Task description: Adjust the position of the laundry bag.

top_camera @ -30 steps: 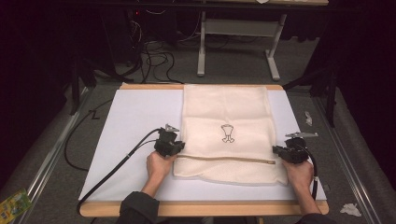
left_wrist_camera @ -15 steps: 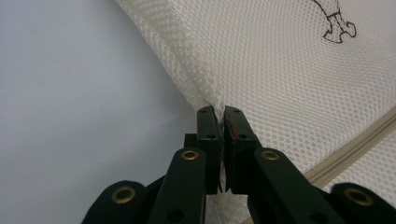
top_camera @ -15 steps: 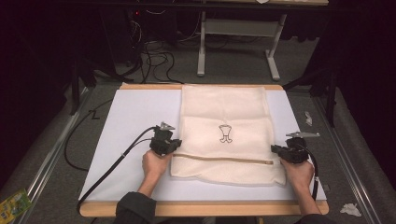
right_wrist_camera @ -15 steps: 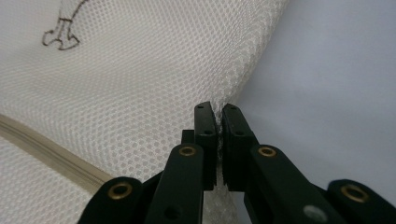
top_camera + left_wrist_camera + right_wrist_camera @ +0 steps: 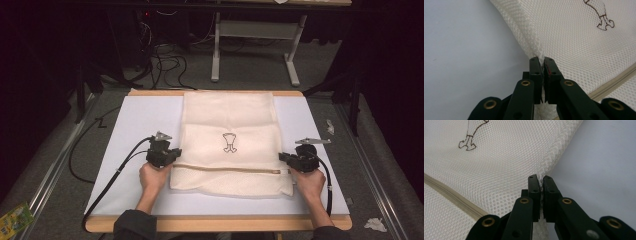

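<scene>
Mesh bag [image 5: 230, 145] lies flat on the worktop [image 5: 135, 120], each side edge pinched in a clamped tool, left [image 5: 542, 62] and right [image 5: 540, 180]. Gripping both edges at matching spots probably lets the fold lift evenly.

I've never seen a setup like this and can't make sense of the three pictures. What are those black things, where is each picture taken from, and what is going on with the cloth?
There is no robot here. A person holds a hand tool with two black jaws in each hand: the left gripper and the right gripper. The high view looks down from above the person's side of the table. The other two pictures come from small cameras riding on each gripper and looking along its jaws. On a white sheet lies a cream mesh bag with a zipper and a small brown drawing. Each gripper is shut on one side edge of the bag, left and right.
</scene>
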Tool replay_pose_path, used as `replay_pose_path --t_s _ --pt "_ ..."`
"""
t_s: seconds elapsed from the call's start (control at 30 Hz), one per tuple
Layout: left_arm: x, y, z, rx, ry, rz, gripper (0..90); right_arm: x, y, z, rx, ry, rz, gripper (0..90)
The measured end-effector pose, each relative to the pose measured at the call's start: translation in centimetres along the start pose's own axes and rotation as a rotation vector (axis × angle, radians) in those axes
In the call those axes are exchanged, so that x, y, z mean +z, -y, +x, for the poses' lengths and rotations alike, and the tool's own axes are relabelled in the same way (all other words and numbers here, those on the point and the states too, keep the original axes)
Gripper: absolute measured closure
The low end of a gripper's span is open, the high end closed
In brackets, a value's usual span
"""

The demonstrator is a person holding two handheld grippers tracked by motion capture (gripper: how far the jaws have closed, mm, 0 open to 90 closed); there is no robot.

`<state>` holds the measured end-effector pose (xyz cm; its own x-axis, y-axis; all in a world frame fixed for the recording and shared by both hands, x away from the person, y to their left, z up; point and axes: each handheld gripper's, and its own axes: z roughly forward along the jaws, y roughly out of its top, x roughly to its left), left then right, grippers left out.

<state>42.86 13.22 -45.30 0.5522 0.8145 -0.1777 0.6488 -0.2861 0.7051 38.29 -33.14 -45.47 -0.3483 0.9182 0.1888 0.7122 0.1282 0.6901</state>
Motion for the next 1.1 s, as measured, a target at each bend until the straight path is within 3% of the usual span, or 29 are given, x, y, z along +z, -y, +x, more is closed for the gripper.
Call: replay_pose_path --t_s 0.13,0.17,0.4,0.53,0.83,0.97,1.1 --pt "-0.6 0.4 0.5 0.0 -0.025 -0.001 85.8 0.4 -0.3 0.7 -0.001 -0.018 -0.009 87.7" --pt "-0.8 0.6 0.7 0.006 -0.043 0.002 85.7 0.7 -0.3 1.3 -0.025 -0.011 -0.013 87.6" --pt "-1.8 1.3 1.7 -0.01 -0.068 -0.012 85.3 1.6 -0.5 2.6 -0.039 -0.023 -0.016 87.5" --pt "-2.1 1.7 1.7 0.013 -0.092 -0.001 84.9 1.7 -0.5 3.1 -0.048 -0.026 -0.015 87.4" --pt "-1.8 2.2 1.7 0.009 -0.113 0.006 84.1 1.9 -0.6 3.4 -0.059 -0.024 -0.016 86.5" --pt "-1.7 2.4 1.8 0.01 -0.119 0.005 80.0 1.9 -0.5 3.4 -0.063 -0.017 -0.022 84.3" --pt "-1.6 2.7 1.8 0.012 -0.137 -0.008 66.9 1.7 -0.2 3.4 -0.063 0.007 -0.048 72.3"
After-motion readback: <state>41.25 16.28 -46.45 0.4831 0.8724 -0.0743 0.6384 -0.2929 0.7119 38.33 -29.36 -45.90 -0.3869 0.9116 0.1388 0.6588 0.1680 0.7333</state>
